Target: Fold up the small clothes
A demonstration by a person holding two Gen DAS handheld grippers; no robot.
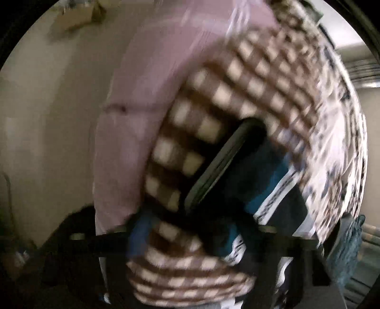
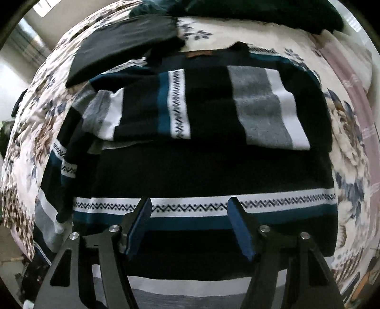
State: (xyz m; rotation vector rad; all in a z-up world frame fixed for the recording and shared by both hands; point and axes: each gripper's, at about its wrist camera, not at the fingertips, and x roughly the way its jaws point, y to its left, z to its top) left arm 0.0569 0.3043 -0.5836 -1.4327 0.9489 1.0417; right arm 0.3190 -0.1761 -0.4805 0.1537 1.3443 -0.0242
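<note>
A striped knit sweater (image 2: 201,114), black with white, grey and teal bands, lies partly folded on the floral bedspread (image 2: 346,133). Its sleeves are folded over the body. My right gripper (image 2: 190,211) is open and empty, its blue-padded fingers (image 2: 140,225) hovering just above the sweater's lower zigzag band. The left wrist view is badly blurred. There a dark finger (image 1: 223,164) of my left gripper sits against a brown checked cloth (image 1: 213,99), with a bit of the sweater (image 1: 275,190) beside it. Whether the left gripper is open or shut is unclear.
A dark folded garment (image 2: 123,47) lies at the back left of the bed. More dark clothes (image 2: 261,12) are piled at the far edge. A pink cloth (image 1: 147,95) lies beside the checked one. The bed's edge and floor show at the left (image 2: 9,237).
</note>
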